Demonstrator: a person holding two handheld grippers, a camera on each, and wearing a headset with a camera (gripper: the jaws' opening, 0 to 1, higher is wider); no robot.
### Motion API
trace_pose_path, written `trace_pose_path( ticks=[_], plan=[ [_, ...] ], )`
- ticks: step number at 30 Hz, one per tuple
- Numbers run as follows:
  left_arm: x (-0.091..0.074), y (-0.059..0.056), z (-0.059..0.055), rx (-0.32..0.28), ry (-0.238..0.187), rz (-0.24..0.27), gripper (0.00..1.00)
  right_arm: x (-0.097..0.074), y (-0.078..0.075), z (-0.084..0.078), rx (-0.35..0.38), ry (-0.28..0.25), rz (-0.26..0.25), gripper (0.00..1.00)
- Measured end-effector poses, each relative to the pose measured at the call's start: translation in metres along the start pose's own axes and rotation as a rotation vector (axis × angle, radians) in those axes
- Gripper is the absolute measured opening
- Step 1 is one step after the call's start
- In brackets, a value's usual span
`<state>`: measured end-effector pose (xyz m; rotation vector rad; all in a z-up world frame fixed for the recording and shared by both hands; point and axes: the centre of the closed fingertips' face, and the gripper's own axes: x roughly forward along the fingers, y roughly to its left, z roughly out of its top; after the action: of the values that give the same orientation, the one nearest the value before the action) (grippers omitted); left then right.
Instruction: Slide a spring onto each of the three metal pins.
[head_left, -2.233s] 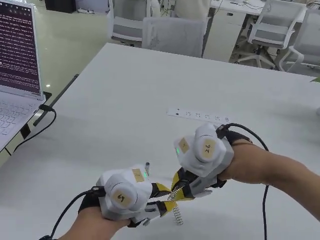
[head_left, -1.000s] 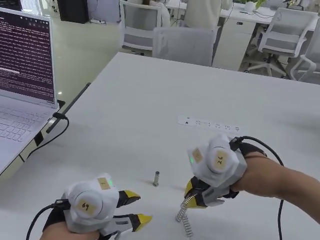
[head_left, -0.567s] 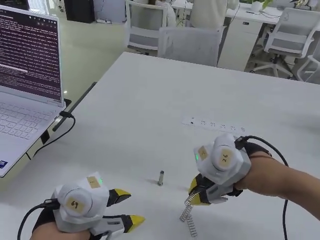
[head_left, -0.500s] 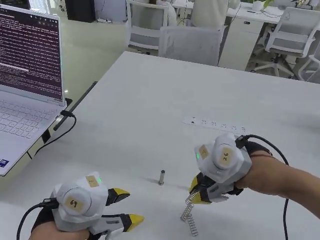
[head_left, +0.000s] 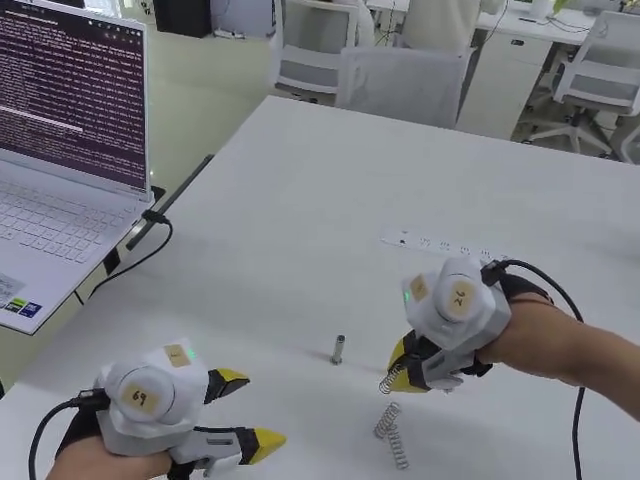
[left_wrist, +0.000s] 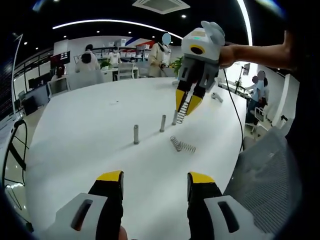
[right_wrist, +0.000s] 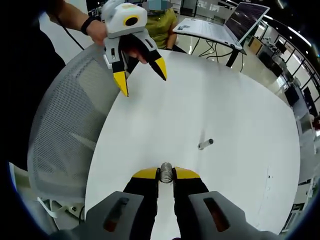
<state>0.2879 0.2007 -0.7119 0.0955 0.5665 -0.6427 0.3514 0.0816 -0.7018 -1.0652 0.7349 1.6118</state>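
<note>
Now that the right tool (head_left: 402, 371), clamped on a spring (head_left: 387, 379), had lifted it off the counter (head_left: 300, 200), threading could start: it hung just right of a pin (head_left: 338, 349). Spare springs (head_left: 392, 432) lay nearer. The left tool (head_left: 255, 408) waited agape, empty; its view caught a second pin (left_wrist: 163, 123) beside the held spring.

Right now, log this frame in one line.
left claw: open, empty | right claw: shut on coiled silver metal spring | short upright grey metal pin: bare

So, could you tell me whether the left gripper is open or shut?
Open: the left gripper has its jaws wide apart, nothing between them.
</note>
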Motion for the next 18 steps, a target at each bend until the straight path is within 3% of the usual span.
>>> trace_pose_path(
  ticks=[18],
  plan=[
    [-0.005,0.007,-0.006,-0.036,-0.006,0.024,0.46,0.015,-0.027,0.006,0.002,0.019,0.007,0.08]
  ],
)
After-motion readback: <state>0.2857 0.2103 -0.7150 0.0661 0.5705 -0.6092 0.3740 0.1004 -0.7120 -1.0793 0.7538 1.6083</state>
